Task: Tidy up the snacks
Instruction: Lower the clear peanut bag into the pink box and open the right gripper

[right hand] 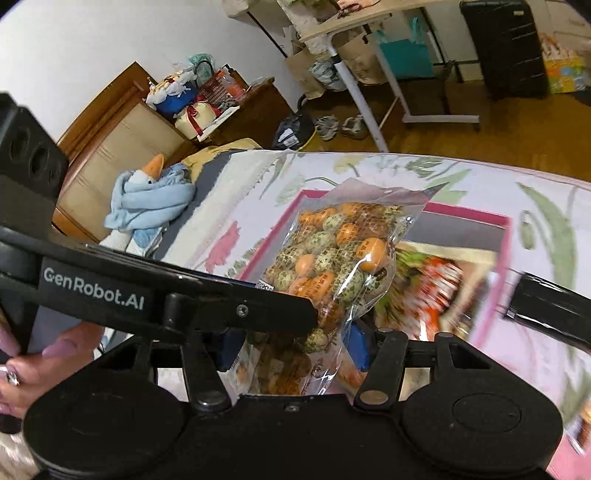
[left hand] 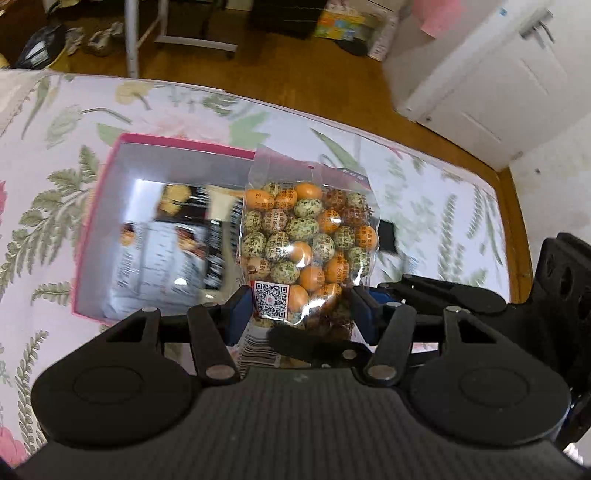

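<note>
A clear bag of orange and speckled green coated nuts [left hand: 308, 236] is held upright above a floral bedspread. My left gripper [left hand: 301, 306] is shut on the bag's lower end, its blue pads pressing both sides. The same bag shows in the right wrist view [right hand: 332, 258], where my right gripper [right hand: 295, 349] is also closed on its lower part. Behind the bag lies an open pink box [left hand: 110, 206] with snack packets [left hand: 162, 236] inside; the box also shows in the right wrist view [right hand: 504, 236].
The floral bedspread [left hand: 44, 177] covers the bed; wooden floor [left hand: 295, 74] lies beyond its edge. A white door [left hand: 498, 74] stands at the right. A blue goose toy [right hand: 151, 199] lies near the headboard. A desk [right hand: 354, 22] and a suitcase [right hand: 506, 48] stand farther off.
</note>
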The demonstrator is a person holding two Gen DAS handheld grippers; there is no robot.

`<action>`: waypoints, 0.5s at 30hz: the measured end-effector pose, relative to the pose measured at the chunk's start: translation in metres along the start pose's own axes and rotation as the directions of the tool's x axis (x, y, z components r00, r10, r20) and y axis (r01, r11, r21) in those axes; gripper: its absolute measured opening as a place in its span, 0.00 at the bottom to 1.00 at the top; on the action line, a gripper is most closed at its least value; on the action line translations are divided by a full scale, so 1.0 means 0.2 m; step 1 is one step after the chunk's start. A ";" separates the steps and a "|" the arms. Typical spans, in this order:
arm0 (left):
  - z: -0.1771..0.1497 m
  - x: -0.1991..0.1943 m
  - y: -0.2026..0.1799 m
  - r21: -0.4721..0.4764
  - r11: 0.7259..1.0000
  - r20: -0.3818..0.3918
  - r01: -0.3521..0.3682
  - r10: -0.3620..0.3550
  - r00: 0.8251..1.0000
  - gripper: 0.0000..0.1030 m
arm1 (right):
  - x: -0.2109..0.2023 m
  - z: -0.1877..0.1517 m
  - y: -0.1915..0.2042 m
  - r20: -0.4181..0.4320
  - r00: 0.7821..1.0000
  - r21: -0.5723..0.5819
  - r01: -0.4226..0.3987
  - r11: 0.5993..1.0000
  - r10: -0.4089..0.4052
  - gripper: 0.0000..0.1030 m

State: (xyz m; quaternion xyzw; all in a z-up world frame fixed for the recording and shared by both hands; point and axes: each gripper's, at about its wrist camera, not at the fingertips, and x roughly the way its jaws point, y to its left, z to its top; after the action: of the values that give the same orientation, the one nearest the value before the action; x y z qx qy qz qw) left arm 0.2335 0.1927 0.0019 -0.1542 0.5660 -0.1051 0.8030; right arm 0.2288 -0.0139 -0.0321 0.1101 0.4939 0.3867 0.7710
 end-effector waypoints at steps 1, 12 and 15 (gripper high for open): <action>0.02 0.02 0.03 0.010 1.000 0.005 -0.013 0.013 1.000 0.55 | 0.07 0.03 -0.01 -0.005 1.000 0.010 -0.007 1.000 0.007 0.60; 0.14 0.26 0.39 -0.069 0.994 0.005 -0.079 0.080 0.997 0.56 | 0.54 0.13 -0.06 -0.071 0.997 0.064 -0.023 0.998 0.028 0.62; 0.13 0.29 0.43 -0.073 0.991 0.023 -0.108 0.110 0.994 0.58 | 0.60 0.12 -0.02 -0.095 0.995 0.003 0.028 1.000 -0.028 0.63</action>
State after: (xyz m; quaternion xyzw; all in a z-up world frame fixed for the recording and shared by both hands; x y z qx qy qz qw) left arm 0.2768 0.2550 -0.0731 -0.1533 0.5662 -0.0387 0.8090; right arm 0.2763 0.0727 -0.1041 0.0865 0.5323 0.3794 0.7518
